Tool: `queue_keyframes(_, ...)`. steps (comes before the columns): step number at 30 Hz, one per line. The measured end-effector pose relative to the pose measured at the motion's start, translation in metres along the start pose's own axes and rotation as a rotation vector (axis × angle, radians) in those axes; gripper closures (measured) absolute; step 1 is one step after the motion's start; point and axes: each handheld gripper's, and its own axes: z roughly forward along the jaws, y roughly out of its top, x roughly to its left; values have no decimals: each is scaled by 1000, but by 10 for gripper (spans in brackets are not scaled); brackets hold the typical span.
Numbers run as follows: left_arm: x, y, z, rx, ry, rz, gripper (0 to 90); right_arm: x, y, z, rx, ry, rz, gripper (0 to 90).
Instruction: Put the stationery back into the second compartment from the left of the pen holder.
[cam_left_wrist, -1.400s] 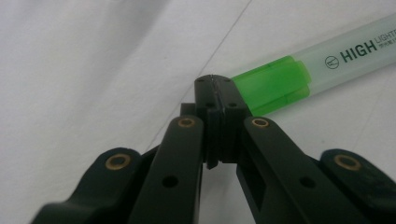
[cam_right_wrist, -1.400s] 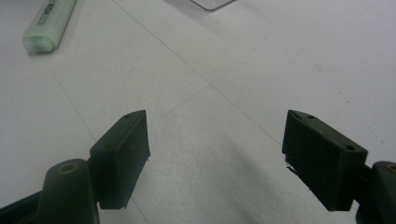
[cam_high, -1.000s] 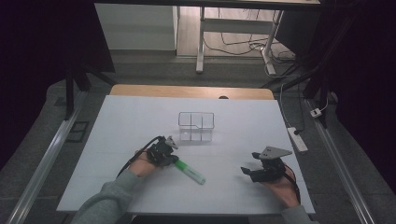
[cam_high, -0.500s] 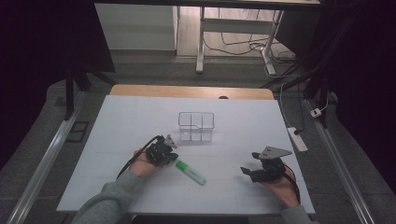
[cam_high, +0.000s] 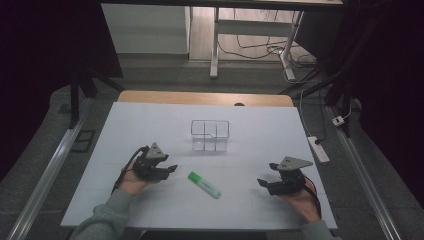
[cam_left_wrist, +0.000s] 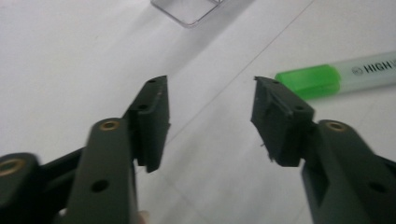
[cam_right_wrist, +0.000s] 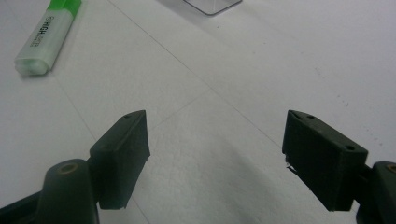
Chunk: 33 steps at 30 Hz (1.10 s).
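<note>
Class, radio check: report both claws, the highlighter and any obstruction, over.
Left claw open, empty. Right claw open, empty. Green highlighter flat on table between them, clear box beyond. Nothing in the way.

White-topped bench (cam_high: 150, 130) with wood far edge, grey floor (cam_high: 160, 75) around it, white table legs (cam_high: 214, 45) and loose cables (cam_high: 260, 47) behind, dark surroundings both sides.
</note>
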Motion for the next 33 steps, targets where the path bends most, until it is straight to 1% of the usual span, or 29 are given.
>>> queue_keyframes(3,1,-10,-8,-5,10,-7,386,0,0,1,-1,8,6,224)
queue_keyframes(8,3,-27,-18,-3,28,-13,352,1,2,0,-9,31,14,229)
queue_keyframes(10,6,-33,-22,-13,30,-21,349,2,3,0,-18,41,21,231)
queue_keyframes(13,10,-40,-27,-22,22,-42,339,2,4,1,-17,43,20,231)
queue_keyframes(17,10,-45,-30,-28,29,-59,322,4,5,2,-16,51,18,231)
queue_keyframes(19,10,-49,-33,-38,33,-69,317,5,6,3,-12,53,17,230)
queue_keyframes(23,10,-51,-35,-46,39,-71,311,7,10,3,-18,62,22,225)
queue_keyframes(26,10,-51,-34,-45,36,-66,296,12,17,5,-11,68,25,229)
queue_keyframes(28,10,-50,-33,-37,37,-59,287,14,22,7,-13,83,29,233)
queue_keyframes(30,11,-50,-32,-30,37,-58,285,17,28,10,0,84,19,235)
queue_keyframes(32,11,-51,-32,-26,39,-60,283,20,33,15,7,95,15,243)
queue_keyframes(33,12,-52,-31,-24,41,-61,283,21,35,17,19,94,13,246)
